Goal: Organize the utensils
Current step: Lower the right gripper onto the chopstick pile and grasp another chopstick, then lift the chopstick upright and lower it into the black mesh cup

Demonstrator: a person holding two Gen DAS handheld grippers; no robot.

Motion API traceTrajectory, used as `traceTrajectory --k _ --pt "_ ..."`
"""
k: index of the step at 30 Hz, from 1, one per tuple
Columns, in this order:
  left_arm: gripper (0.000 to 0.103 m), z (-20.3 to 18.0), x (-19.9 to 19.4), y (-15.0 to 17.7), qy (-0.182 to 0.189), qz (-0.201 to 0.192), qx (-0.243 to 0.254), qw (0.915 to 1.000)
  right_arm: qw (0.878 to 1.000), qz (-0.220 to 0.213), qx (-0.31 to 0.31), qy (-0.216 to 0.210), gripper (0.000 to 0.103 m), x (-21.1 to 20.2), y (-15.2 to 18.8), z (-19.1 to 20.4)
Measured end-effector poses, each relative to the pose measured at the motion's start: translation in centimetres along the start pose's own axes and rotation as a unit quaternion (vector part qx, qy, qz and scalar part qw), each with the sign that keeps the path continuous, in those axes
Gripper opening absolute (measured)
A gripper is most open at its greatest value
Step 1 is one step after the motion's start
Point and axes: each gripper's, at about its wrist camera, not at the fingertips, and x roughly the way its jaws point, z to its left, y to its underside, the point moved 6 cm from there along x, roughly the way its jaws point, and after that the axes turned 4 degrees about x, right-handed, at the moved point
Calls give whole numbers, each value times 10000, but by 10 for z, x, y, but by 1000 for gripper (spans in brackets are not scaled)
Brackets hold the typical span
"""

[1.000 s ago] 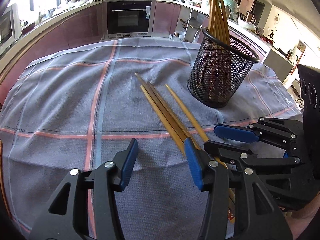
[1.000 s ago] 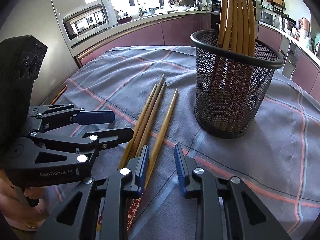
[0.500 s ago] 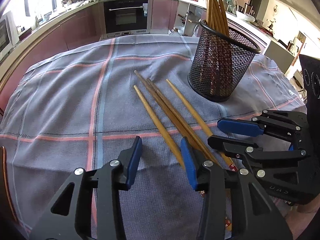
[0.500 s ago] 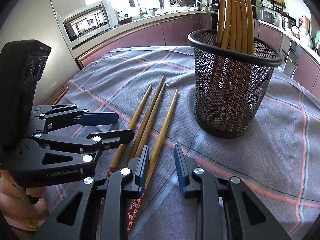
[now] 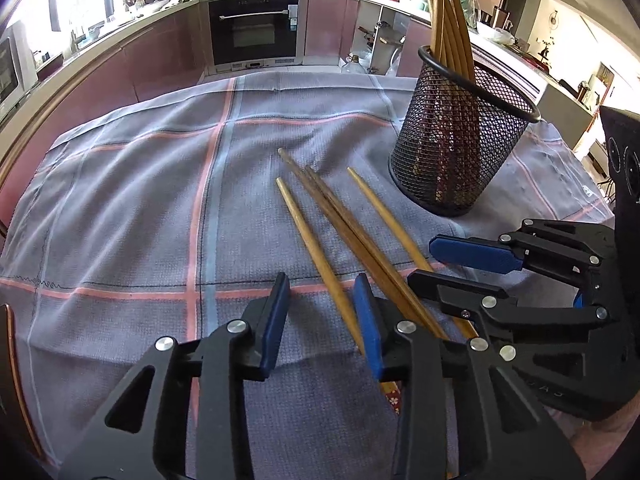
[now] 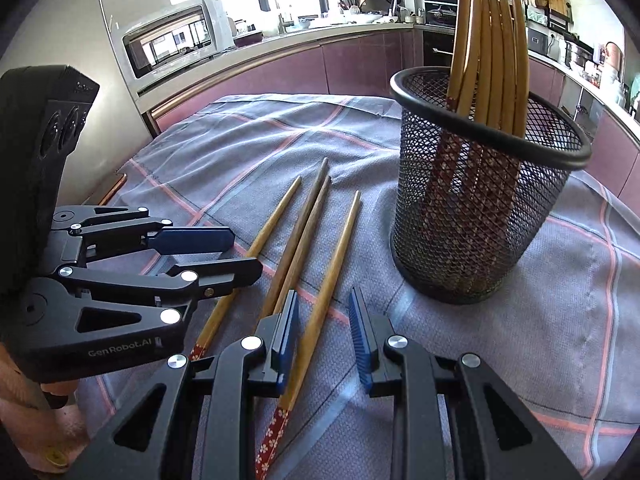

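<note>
Both narrow and pinching nothing, the just-closing left gripper and right gripper straddled chopsticks, mesh holder at 1 o'clock.

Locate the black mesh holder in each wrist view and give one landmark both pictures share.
Left wrist view: the black mesh holder stands upper right, beyond the loose chopsticks.
Right wrist view: the holder stands right of centre, chopsticks upright inside.
Shared landmark: the four loose chopsticks on the checked cloth, beside the holder.
</note>
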Motion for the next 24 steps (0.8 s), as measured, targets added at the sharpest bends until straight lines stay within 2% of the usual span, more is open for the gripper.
traceTrajectory --k 5,11,18,24 --pt "22 5 3 -3 -54 -22 -113 9999 9999 -1 128 -15 11 3 -2 -3" --pt "15 8 3 -3 -6 -45 -314 9995 9997 -7 247 -79 6 3 -2 -7" --pt "8 8 0 1 125 -52 -437 9990 9995 -42 270 -137 5 -2 -1 -7" --pt "8 9 -9 4 174 -124 -497 9985 9993 -174 256 -223 5 -13 -2 -7"
